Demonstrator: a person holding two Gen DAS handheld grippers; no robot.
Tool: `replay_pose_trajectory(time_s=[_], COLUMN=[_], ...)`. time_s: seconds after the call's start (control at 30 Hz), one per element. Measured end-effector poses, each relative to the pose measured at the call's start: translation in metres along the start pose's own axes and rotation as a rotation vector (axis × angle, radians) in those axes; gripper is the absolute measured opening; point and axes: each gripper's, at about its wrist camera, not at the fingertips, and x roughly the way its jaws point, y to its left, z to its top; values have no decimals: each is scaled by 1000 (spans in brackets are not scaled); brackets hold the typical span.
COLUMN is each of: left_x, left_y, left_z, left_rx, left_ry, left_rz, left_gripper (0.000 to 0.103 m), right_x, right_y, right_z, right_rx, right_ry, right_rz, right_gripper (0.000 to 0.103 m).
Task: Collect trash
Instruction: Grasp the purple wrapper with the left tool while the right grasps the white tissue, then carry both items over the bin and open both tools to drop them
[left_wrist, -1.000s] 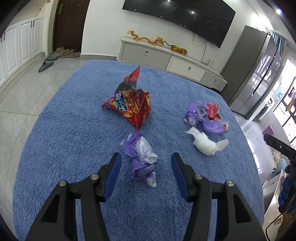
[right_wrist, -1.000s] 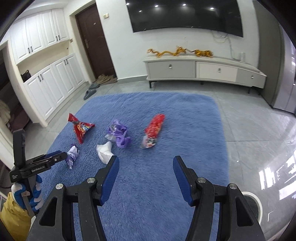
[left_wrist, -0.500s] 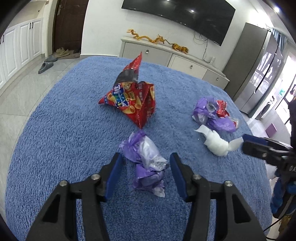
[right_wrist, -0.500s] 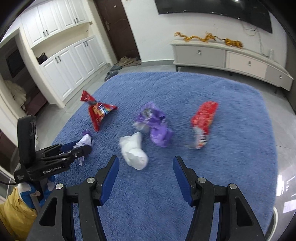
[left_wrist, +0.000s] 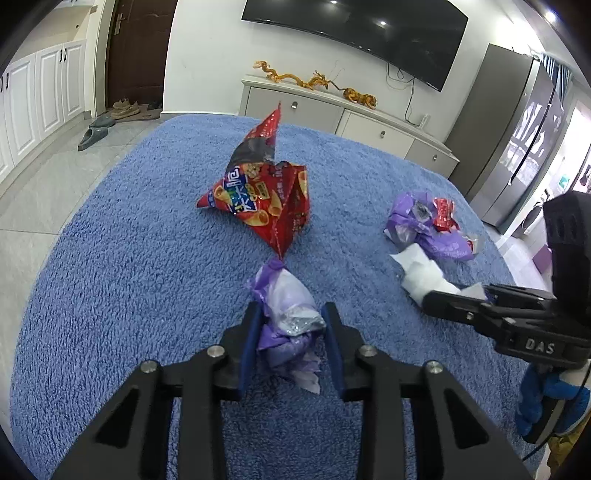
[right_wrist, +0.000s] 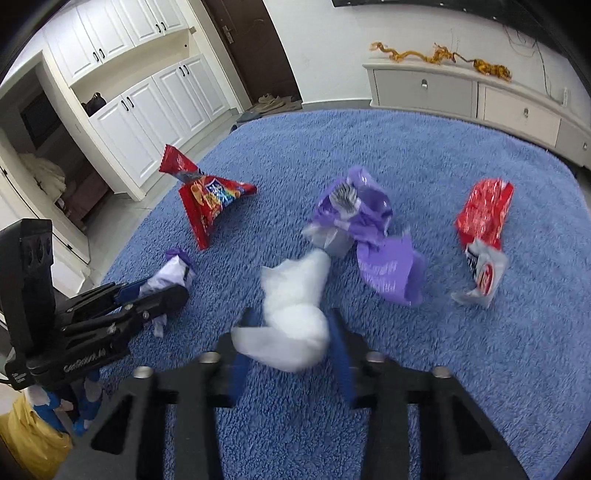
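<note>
Left gripper (left_wrist: 291, 339): its jaws have just been closing and now pinch the purple-and-white wrapper wad (left_wrist: 288, 317), blue pads pressed against both its sides.
Right gripper (right_wrist: 291, 347): its jaws have just been closing around the white crumpled tissue (right_wrist: 295, 314); the pads touch its flanks, so I judge it gripped, though blur softens the contact.
Landmark: the red chip bag (left_wrist: 264, 195), standing peaked on the blue rug (left_wrist: 129, 258).
Wrapper wad, place: just in front of the chip bag's near corner, nearly touching it.
Tissue, place: to the right of the chip bag, nearer the camera than the large purple bag (right_wrist: 373, 236).
Red-and-white wrapper (right_wrist: 482, 236): farthest right of the chip bag, beyond the purple bag.
Handling: all of it looks light, soft and crushable; foil film may be slippery.
Where to hold: through the bunched middle, not a loose tail, which would likely slip free.
</note>
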Motion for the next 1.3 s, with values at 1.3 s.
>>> replay_pose_trajectory(time_s=[1.3], left_x=[-48], left_y=[-287], left_z=[-9], left_rx=[372], left_ry=[138], left_rz=[-328], left_gripper=[28], right_x=[-284], right_y=[-185], right_z=[-255], right_rx=[543], right_ry=[-335], right_rz=[-382], right_gripper=[25])
